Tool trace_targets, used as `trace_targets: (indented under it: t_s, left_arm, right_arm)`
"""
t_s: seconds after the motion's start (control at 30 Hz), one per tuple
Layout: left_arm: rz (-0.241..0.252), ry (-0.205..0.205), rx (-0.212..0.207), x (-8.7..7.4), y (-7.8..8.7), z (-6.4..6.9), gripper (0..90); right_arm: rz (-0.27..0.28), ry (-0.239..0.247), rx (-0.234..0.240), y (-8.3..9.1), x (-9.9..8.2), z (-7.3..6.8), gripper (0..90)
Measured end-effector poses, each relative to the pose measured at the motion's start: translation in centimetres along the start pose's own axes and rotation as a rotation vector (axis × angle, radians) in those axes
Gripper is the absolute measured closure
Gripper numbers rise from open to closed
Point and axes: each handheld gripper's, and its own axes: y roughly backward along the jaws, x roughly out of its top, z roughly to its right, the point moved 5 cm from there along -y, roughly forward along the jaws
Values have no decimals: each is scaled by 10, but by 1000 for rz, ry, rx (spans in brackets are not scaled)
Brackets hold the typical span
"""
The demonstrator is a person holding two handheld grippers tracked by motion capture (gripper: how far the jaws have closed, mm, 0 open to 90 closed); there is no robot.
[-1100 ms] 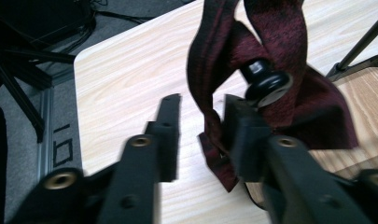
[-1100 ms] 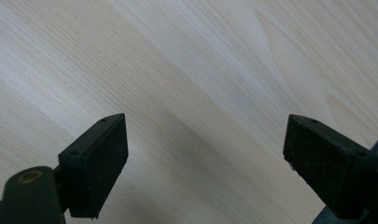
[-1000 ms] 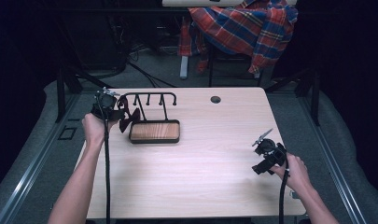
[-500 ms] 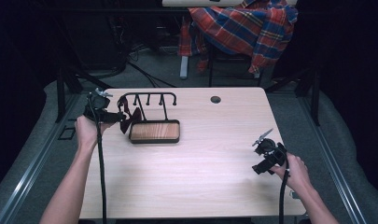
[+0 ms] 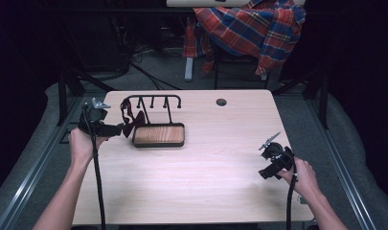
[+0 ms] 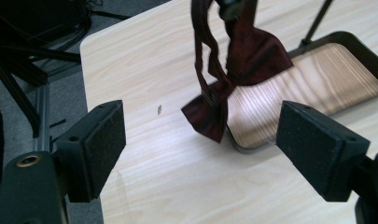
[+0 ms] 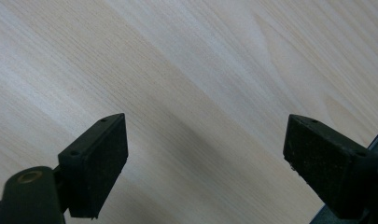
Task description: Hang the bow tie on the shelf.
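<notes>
A dark red bow tie (image 5: 132, 120) (image 6: 235, 70) hangs by its strap from the left hook of a black rack (image 5: 151, 100). The rack rises from a wooden tray (image 5: 159, 135) (image 6: 317, 70) with a black rim. My left gripper (image 5: 116, 129) (image 6: 200, 151) is open just left of the bow tie, jaws wide apart, nothing between them. My right gripper (image 5: 270, 160) (image 7: 205, 163) is open low over bare tabletop near the front right, far from the rack.
The light wood table (image 5: 211, 163) has a round cable hole (image 5: 221, 102) at the back. A plaid cloth (image 5: 249, 28) drapes over a chair behind the table. Grey floor and metal rails run along both sides.
My left gripper has drawn back to the left, away from the rack and bow tie. The right gripper has stayed where it was.
</notes>
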Motion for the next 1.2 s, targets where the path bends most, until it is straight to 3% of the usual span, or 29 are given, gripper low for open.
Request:
trace_targets:
  t_s: [0.07, 0.17, 0.47, 0.73, 0.93, 1.0, 1.1, 1.13, 1.17, 1.2]
  left_arm:
    - [0, -6, -3, -4, 7, 2, 154]
    - [0, -5, -15, -8, 14, 5, 146]
    - [-33, 25, -74, -35, 28, 24, 79]
    - [-100, 32, -80, -67, 21, 43, 49]
    - [-115, 33, -84, -85, 13, 50, 46]
    - [-132, 32, -101, -91, 8, 51, 40]
    - [-121, 32, -92, -92, 4, 48, 26]
    - [-119, 30, -83, -92, 3, 47, 25]
    - [-124, 36, -70, -92, 2, 45, 25]
    - [-127, 42, -63, -93, 1, 43, 26]
  right_arm:
    - [-3, 2, 2, 0, 0, 0, 135]
    - [-50, 42, -6, 3, 0, 2, 135]
    - [-20, 21, -6, 2, 0, 0, 135]
    - [-22, 30, -10, 2, 0, -1, 135]
    - [-19, 35, -13, 3, 0, -1, 135]
    - [-14, 43, -14, 3, 0, -1, 134]
    - [-32, 67, -36, 7, 0, 1, 134]
    - [-4, 43, -16, 4, 1, -1, 134]
    - [-21, 56, -17, 4, 1, 0, 134]
    - [4, 30, -9, 2, 1, -2, 134]
